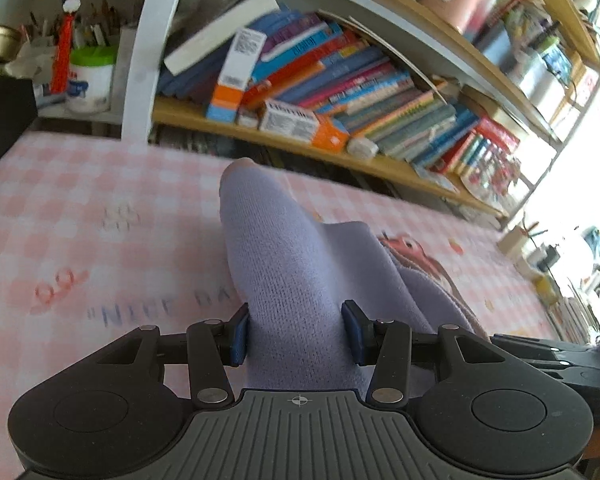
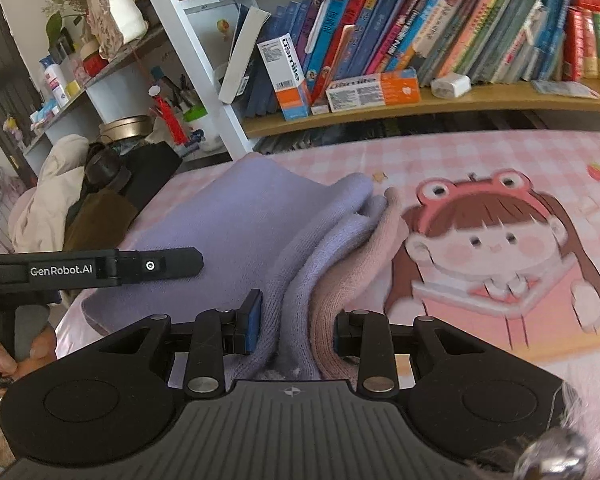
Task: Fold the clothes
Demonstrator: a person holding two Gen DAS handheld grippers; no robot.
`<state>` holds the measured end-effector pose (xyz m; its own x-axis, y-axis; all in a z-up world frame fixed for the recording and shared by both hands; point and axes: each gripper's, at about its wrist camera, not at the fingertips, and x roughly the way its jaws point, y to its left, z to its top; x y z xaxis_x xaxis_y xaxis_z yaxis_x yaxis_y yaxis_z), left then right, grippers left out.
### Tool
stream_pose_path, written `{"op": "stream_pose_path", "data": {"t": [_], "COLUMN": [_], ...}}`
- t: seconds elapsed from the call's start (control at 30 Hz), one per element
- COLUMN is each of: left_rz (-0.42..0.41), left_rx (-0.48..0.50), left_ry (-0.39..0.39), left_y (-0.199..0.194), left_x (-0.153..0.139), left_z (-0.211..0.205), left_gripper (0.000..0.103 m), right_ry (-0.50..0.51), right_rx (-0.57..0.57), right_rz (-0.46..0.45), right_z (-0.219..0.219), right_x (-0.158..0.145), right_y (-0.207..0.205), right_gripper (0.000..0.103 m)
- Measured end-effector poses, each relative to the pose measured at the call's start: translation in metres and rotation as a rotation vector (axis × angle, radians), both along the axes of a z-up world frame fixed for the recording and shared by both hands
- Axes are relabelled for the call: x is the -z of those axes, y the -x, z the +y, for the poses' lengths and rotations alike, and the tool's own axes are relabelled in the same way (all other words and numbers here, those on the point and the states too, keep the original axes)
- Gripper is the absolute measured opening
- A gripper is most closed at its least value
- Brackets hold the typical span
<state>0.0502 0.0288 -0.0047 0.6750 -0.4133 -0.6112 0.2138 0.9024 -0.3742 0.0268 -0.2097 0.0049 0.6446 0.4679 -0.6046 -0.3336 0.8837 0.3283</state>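
A white tub with a green lid (image 1: 90, 80) is seen at upper left, pens standing behind it. Books (image 2: 420, 36) fill the wooden shelf (image 2: 480, 100). The lilac knit garment (image 1: 296, 280) is bunched at frame centre on the pink checked mat (image 1: 80, 208), clamped by the left gripper (image 1: 298, 330) and right gripper (image 2: 296, 330).

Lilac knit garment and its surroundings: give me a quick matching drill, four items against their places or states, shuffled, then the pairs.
Items
1. lilac knit garment
2. left gripper
3. white charger block
4. cartoon girl print

Places or states
A. on the wooden shelf in front of the books
B. on the pink checked table cover, right of the cloth
C. bunched between both grippers' fingers
D. fingers either side of a raised fold

Pairs: 1-C, 2-D, 3-A, 4-B
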Motion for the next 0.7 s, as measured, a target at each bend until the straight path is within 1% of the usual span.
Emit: {"op": "stream_pose_path", "data": {"t": [0.27,0.4,0.7], "left_rz": [-0.018,-0.024,-0.020], "left_rx": [-0.038,-0.057,-0.090], "left_ry": [-0.007,-0.008,-0.010], "left_y": [-0.061,-0.084,-0.117], "left_x": [0.006,0.011,0.034], "left_z": [0.011,0.015,0.028], "left_gripper": [0.045,0.045,0.045], "right_ry": [0.052,0.070,0.095], "right_rx": [-0.027,-0.040,-0.065], "right_rz": [-0.057,-0.081,-0.111], "right_z": [0.024,0.032,0.043], "right_x": [0.003,0.007,0.023], "right_y": [-0.065,-0.092,-0.131], "right_gripper": [0.029,0.029,0.029]}}
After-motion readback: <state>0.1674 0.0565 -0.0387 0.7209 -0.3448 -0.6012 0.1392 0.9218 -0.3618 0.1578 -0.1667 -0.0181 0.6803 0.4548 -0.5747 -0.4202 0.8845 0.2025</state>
